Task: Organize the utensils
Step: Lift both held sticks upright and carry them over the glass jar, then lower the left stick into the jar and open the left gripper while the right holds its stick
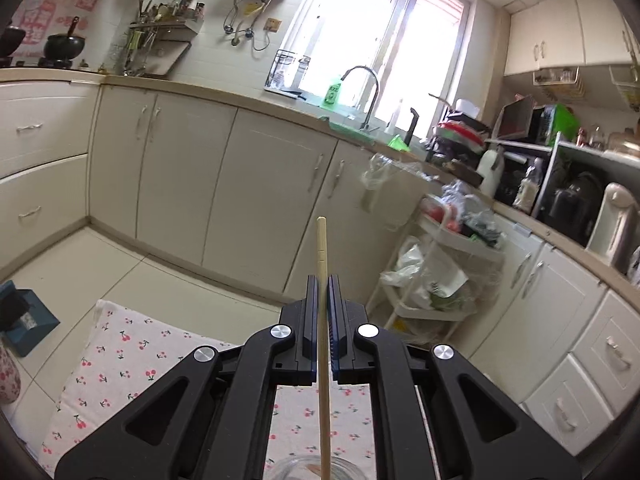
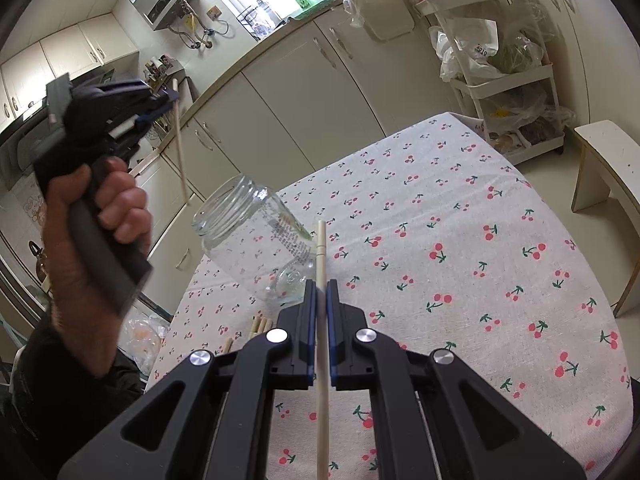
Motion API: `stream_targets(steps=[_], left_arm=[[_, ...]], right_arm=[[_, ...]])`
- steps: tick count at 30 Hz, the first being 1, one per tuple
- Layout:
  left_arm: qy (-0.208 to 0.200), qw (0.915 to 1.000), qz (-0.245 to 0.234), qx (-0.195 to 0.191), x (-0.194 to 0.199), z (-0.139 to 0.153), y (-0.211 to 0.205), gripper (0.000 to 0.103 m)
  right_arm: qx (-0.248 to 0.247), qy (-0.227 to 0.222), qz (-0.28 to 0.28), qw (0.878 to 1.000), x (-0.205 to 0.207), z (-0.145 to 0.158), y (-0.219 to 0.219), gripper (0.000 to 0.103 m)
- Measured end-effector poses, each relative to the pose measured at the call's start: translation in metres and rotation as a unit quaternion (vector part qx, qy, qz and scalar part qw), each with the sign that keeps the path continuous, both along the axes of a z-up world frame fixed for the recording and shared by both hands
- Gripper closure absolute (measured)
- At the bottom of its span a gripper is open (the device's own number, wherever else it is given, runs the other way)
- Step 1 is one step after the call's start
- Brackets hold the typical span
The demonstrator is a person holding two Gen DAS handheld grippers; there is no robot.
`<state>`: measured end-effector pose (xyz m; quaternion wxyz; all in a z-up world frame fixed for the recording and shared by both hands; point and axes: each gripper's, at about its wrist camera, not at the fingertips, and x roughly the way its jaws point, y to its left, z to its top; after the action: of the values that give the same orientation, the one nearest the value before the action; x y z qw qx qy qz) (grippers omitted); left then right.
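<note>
Surface [image 2: 460, 208] draped in a white cloth printed with red cherries, clear glass jar [image 2: 256, 240] standing on it near its left edge, mouth open, a few loose wooden chopsticks [image 2: 260, 326] lying on the cloth just beside the jar

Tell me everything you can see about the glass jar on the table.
The glass jar is clear and empty, with a threaded mouth, no lid, and a printed label down one side. It stands on the cherry-print tablecloth, looking tilted in the fisheye view, its mouth up and to the left. Nothing grips it; the chopstick in the right gripper crosses just in front of its base. Contact cannot be told.
</note>
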<state>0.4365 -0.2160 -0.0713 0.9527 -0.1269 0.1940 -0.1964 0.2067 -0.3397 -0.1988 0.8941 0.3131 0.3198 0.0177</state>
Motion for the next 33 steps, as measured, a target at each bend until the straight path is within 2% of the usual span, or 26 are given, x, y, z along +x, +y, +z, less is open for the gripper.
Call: stream_targets(steps=[7, 13, 22, 28, 31, 33], left_arm=[[0.004, 0.9994, -0.005, 0.033, 0.004, -0.029, -0.011, 0.098], [0.015, 0.9973, -0.03, 0.066, -0.02, -0.05, -0.009, 0.098], [0.038, 0.9897, -0.064, 0.122, -0.052, -0.067, 0.002, 0.098], [0.052, 0.9876, -0.079, 0.126, -0.065, -0.065, 0.016, 0.097], [0.061, 0.9866, -0.086, 0.125, -0.072, -0.065, 0.027, 0.092], [0.065, 0.9867, -0.085, 0.122, -0.077, -0.065, 0.037, 0.083]], right_arm=[[0.007, -0.001, -0.002, 1.0, 0.001, -0.003, -0.002, 0.097], [0.014, -0.015, -0.005, 1.0, 0.004, 0.006, -0.005, 0.097], [0.01, -0.069, -0.005, 0.998, 0.022, 0.046, 0.001, 0.097], [0.009, -0.114, -0.014, 0.993, 0.044, 0.076, 0.005, 0.097], [0.01, -0.139, -0.023, 0.99, 0.062, 0.089, 0.008, 0.097], [0.013, -0.15, -0.029, 0.988, 0.074, 0.096, 0.008, 0.097]])
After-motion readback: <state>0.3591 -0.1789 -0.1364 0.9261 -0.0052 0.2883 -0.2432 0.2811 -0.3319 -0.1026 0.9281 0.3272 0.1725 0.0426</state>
